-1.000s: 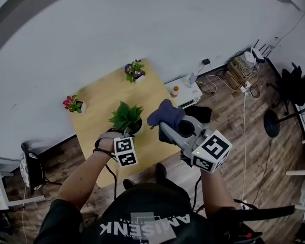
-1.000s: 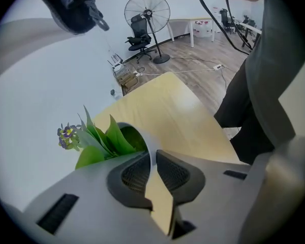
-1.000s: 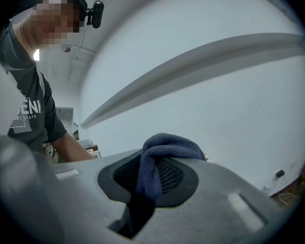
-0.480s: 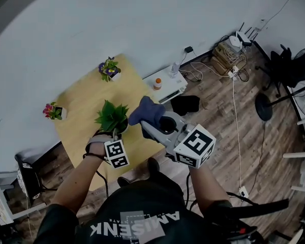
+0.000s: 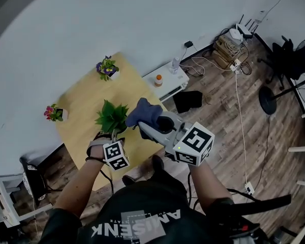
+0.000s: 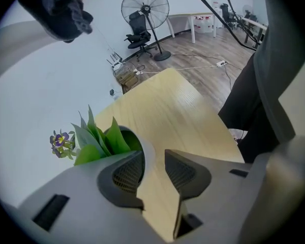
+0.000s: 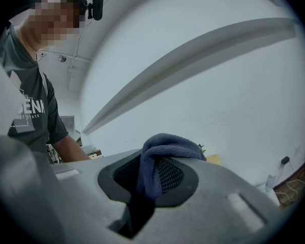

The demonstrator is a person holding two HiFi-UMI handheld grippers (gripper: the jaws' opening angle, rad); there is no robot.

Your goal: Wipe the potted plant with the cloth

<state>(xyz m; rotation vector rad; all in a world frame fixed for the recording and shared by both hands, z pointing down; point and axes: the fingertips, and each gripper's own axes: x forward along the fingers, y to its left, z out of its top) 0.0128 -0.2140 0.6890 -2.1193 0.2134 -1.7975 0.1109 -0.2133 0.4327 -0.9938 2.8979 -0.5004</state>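
Note:
The potted plant [image 5: 112, 117], green leaves in a white pot, stands on the yellow table [image 5: 84, 98]. My left gripper [image 5: 114, 138] points steeply down at the pot's near side. In the left gripper view its jaws [image 6: 152, 172] are opening. The pot's white rim [image 6: 145, 149] lies against the left pad, and a gap shows to the right pad. My right gripper [image 5: 151, 127] is shut on the dark blue cloth [image 5: 145, 112], held level just right of the leaves [image 6: 99, 139]. The cloth [image 7: 168, 144] bunches over the pads.
A purple flower pot [image 5: 107, 67] stands at the table's far corner and a pink one [image 5: 53, 112] at its left edge. On the floor to the right are a low white box [image 5: 168, 83], a black bag [image 5: 188, 100] and cables [image 5: 229, 55]. A standing fan [image 6: 145, 6] is behind.
The head view has swung, so the table sits further left in the picture. Both grippers have sunk a little and stay at the plant. The cloth is still in the right gripper.

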